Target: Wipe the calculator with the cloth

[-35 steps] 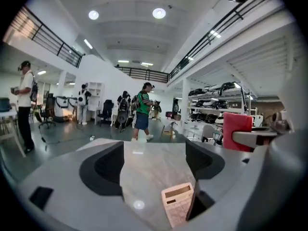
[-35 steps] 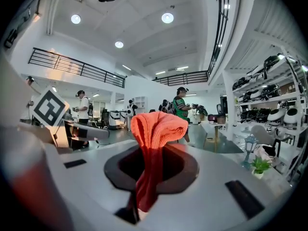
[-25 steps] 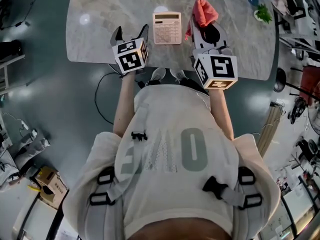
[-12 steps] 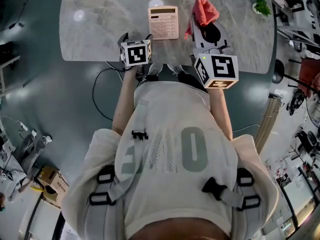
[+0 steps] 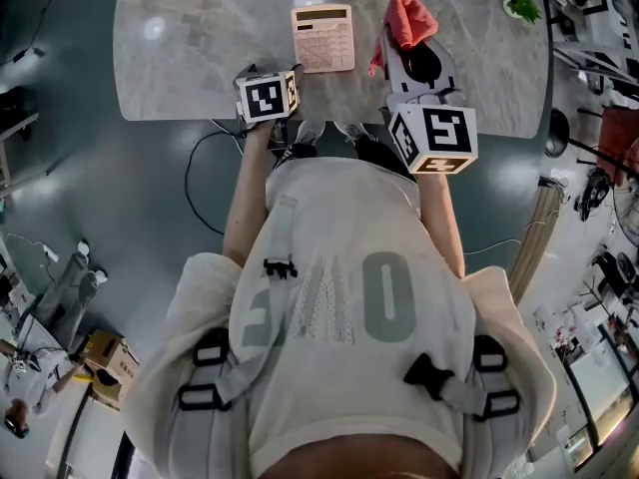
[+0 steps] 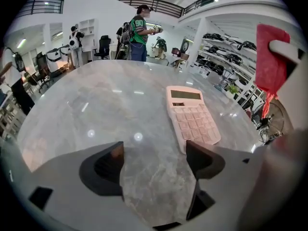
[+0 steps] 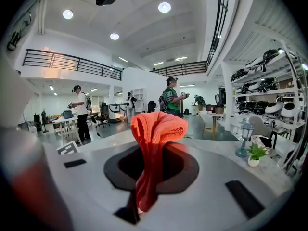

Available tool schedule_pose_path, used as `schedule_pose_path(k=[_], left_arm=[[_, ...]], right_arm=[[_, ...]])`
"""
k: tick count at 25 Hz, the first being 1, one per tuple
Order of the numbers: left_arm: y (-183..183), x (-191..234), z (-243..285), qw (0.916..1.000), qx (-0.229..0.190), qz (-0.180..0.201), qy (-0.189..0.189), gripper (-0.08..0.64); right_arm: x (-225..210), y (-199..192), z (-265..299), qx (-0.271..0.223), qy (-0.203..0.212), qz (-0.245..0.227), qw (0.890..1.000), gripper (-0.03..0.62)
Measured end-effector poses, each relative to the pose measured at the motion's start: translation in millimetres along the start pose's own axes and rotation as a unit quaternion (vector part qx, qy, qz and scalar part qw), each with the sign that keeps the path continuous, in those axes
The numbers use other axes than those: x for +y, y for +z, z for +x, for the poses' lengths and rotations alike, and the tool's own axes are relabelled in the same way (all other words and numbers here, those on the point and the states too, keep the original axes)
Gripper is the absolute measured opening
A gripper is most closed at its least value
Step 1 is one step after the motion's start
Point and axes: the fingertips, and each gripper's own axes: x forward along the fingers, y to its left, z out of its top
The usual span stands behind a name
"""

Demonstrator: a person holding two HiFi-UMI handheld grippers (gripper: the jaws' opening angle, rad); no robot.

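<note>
"Where is the calculator?"

"The pink calculator (image 5: 322, 38) lies flat on the grey desk (image 5: 190, 58). It is near the edge closest to the person, about halfway along. Its screen end points away from the person."

"Who has the cloth?"

"The right gripper (image 7: 151, 165). Its jaws are squeezed tight on the red cloth (image 7: 159, 124), and the cloth puffs up out of the top. It is up in the air, just to the right of the calculator, and does not touch it. I think it is held like that so the loose part can rub the keys."

"And the other one?"

"The left gripper (image 6: 154, 153) has its jaws apart. Nothing is between them, only bare desk. It is low over the desk by the near edge, just left of the calculator's near corner. Maybe it is there to stop the calculator from sliding."

"Has the wiping begun?"

"It looks like not yet. The cloth has to come down onto the keys first."
</note>
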Motion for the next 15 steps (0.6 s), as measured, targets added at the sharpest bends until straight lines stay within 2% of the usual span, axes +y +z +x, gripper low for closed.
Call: schedule_pose_path(k=[6,9,12,15], left_arm=[[-3,-1,4,0.9996,-0.027,0.0,-0.009,0.396],[-2,-2,5,0.9996,-0.026,0.0,-0.01,0.397],[-3,-1,6,0.9997,-0.024,0.0,-0.01,0.397],[-3,0,7,0.9997,-0.024,0.0,-0.01,0.397]], right_arm=[[0,-1,5,0.002,0.001,-0.018,1.0,0.054],[-4,4,12,0.002,0.002,-0.044,0.999,0.054],[-6,13,22,0.006,0.002,-0.094,0.996,0.054],[-7,16,41,0.034,0.007,-0.186,0.982,0.055]])
